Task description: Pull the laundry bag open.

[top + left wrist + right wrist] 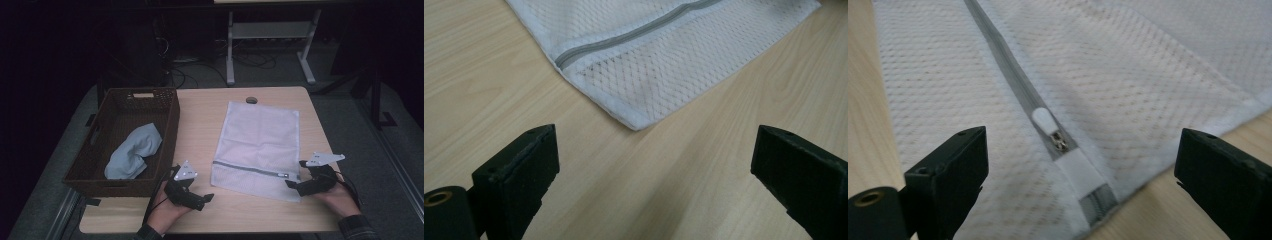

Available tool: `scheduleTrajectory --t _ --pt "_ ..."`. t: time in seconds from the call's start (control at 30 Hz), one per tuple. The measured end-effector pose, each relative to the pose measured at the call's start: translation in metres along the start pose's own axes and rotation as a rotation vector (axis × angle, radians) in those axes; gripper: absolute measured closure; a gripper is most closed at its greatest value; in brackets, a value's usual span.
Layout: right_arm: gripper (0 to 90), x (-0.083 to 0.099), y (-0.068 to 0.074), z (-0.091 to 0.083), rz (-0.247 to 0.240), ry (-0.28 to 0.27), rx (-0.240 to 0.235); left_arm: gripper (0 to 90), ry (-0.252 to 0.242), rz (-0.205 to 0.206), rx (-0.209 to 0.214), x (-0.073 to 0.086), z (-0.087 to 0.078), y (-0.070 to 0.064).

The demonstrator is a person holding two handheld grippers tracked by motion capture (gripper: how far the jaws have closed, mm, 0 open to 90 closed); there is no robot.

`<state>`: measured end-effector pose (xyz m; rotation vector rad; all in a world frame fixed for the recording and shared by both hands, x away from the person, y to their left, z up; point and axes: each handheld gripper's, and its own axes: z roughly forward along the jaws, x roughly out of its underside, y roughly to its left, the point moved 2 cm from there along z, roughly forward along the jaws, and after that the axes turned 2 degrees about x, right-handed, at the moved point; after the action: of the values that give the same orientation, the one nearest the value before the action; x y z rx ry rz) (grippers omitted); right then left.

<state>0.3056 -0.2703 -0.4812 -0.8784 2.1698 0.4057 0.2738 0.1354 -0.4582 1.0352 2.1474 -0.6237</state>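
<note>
Both grippers — left gripper [207,198], right gripper [296,176] — gape wide at the mesh bag's [260,145] near-edge corners; next, pinch the zipper pull [1044,120].

Right tool [1080,175] is hovering low over the white mesh bag [1148,75], jaws standing wide apart w/ nothing between them. Grey zipper [1003,70] is running diagonally from top left down toward the near edge. White pull tab [1044,120] is lying on the zipper, metal slider [1060,142] just below it, approx. midway between the jaws. White fabric patch [1079,172] is covering the zipper's end. Wooden counter [1168,210] is showing at bottom right & along the left edge.
</note>
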Motion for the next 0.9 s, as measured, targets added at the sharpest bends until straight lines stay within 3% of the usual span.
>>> scheduleTrajectory --t 0.17,0.27,0.43,0.53,0.57,0.63,0.9 --pt "14.7 0.004 -0.010 0.000 0.002 0.015 -0.011 5.7 -0.007 0.012 0.002 0.001 0.001 0.001" --pt "17.3 0.005 -0.011 0.002 -0.002 0.030 -0.022 5.7 -0.009 0.011 0.002 0.001 0.001 0.001" --pt "29.2 0.007 -0.007 0.005 -0.023 0.045 -0.055 5.8 -0.004 0.019 0.001 0.002 0.002 0.001" --pt "33.1 0.008 -0.006 0.005 -0.028 0.042 -0.046 5.8 -0.003 0.018 0.002 0.002 0.003 0.001" --pt "42.9 0.010 -0.007 0.003 -0.023 0.027 -0.031 5.8 -0.006 0.015 0.008 0.002 0.003 0.001" --pt "47.5 0.013 -0.008 0.001 -0.021 0.014 -0.016 6.7 -0.007 0.015 0.011 0.002 0.003 0.001" --pt "47.3 0.013 -0.006 0.002 -0.022 0.008 -0.006 6.7 -0.002 0.001 0.018 0.005 0.003 0.003"
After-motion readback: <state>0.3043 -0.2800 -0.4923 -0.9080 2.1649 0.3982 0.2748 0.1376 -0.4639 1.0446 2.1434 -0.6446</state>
